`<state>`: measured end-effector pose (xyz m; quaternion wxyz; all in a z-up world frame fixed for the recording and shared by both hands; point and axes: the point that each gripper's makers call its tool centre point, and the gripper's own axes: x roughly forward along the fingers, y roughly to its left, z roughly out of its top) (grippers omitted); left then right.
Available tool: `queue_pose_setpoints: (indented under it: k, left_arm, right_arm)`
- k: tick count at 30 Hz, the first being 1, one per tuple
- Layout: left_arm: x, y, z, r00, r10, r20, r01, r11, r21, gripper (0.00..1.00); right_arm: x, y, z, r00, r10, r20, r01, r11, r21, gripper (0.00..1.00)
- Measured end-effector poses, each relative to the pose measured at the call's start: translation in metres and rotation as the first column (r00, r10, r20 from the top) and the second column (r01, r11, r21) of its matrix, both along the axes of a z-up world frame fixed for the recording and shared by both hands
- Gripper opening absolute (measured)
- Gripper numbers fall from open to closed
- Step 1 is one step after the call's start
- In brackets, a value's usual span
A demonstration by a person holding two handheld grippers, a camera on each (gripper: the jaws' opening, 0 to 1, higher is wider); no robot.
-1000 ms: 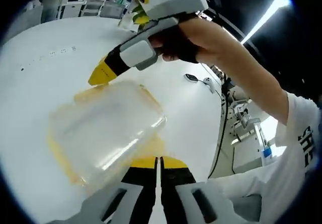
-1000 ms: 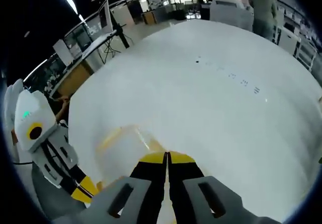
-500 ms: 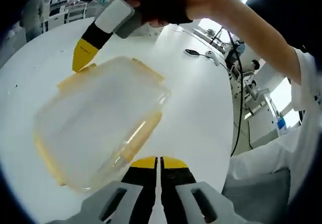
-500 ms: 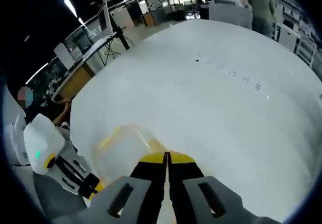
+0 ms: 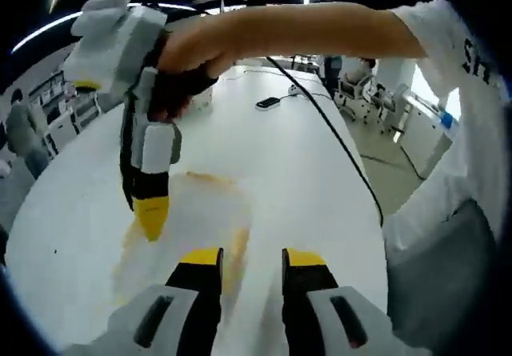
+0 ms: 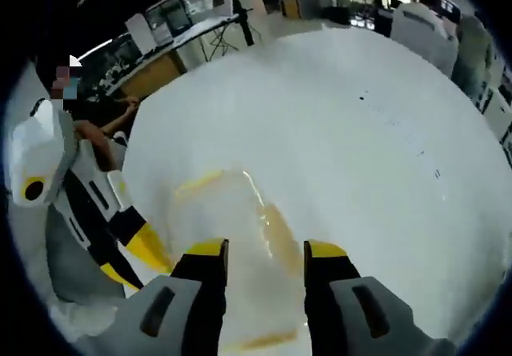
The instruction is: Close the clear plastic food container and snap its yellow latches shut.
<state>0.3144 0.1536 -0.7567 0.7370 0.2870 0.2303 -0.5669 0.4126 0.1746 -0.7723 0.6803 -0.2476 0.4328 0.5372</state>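
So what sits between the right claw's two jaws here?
In the right gripper view, the right claw is open, and the clear container with a yellow latch lies on the white table between its jaws.

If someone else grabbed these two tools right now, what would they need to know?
Left gripper: open, holding nothing, just short of the container.
Right gripper: open, holding nothing, above the container; it also shows in the left gripper view, tip pointing down at the lid.
The clear container sits on the white table with its lid on; the yellow latches look folded down along its edges, though the pictures are too blurry to tell whether they have clicked.
Left: check and press each latch home.
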Motion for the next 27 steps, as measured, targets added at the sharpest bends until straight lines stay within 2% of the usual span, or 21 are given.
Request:
queue_pose_setpoints:
  k: [2, 3, 5, 6, 9, 13, 15, 18, 20, 25, 26, 27]
  left_arm:
    - [0.004, 0.000, -0.003, 0.994, -0.050, 0.095, 0.045, 0.998, 0.053, 0.28]
    - [0.005, 0.001, -0.006, 0.992, -0.056, 0.113, 0.048, 0.996, 0.071, 0.28]
    - [0.003, 0.001, -0.012, 0.994, -0.056, 0.094, 0.049, 0.996, 0.077, 0.31]
    - [0.003, 0.001, -0.015, 0.993, -0.064, 0.101, 0.055, 0.995, 0.089, 0.32]
    - [0.009, 0.003, -0.017, 0.982, -0.092, 0.163, 0.070, 0.989, 0.134, 0.33]
    - [0.012, 0.005, -0.021, 0.978, -0.108, 0.178, 0.081, 0.984, 0.157, 0.33]
    - [0.017, 0.008, -0.021, 0.983, -0.074, 0.168, 0.046, 0.985, 0.163, 0.33]
    - [0.025, 0.013, -0.020, 0.977, -0.062, 0.203, 0.025, 0.983, 0.180, 0.27]
    - [0.023, 0.012, -0.020, 0.978, -0.075, 0.195, 0.040, 0.983, 0.179, 0.27]
    - [0.022, 0.012, -0.023, 0.969, -0.102, 0.227, 0.054, 0.977, 0.208, 0.28]
    - [0.022, 0.012, -0.024, 0.961, -0.124, 0.245, 0.069, 0.972, 0.223, 0.28]
    - [0.023, 0.012, -0.024, 0.966, -0.107, 0.237, 0.055, 0.975, 0.217, 0.28]
  right_arm:
    - [-0.005, 0.002, -0.001, 1.000, 0.007, -0.029, -0.007, 1.000, -0.002, 0.41]
    - [-0.009, 0.002, -0.002, 0.998, 0.013, -0.059, -0.014, 1.000, -0.017, 0.46]
    - [-0.010, 0.003, -0.003, 0.998, 0.025, -0.060, -0.027, 0.999, -0.027, 0.50]
    - [-0.010, 0.000, -0.005, 0.997, 0.052, -0.051, -0.055, 0.997, -0.056, 0.51]
    - [-0.007, -0.004, -0.008, 0.994, 0.109, -0.023, -0.111, 0.988, -0.112, 0.50]
    - [-0.006, 0.003, -0.007, 0.993, 0.105, -0.046, -0.110, 0.987, -0.115, 0.49]
    - [-0.010, 0.005, -0.009, 0.989, 0.134, -0.058, -0.140, 0.981, -0.131, 0.48]
    - [-0.019, 0.007, -0.009, 0.975, 0.199, -0.095, -0.212, 0.965, -0.155, 0.40]
    - [-0.022, 0.009, -0.009, 0.972, 0.206, -0.112, -0.223, 0.960, -0.171, 0.37]
    - [-0.020, 0.008, -0.011, 0.966, 0.226, -0.127, -0.248, 0.947, -0.203, 0.37]
    - [-0.022, 0.008, -0.011, 0.963, 0.234, -0.135, -0.258, 0.945, -0.201, 0.38]
    - [-0.021, 0.008, -0.011, 0.962, 0.239, -0.135, -0.263, 0.943, -0.202, 0.38]
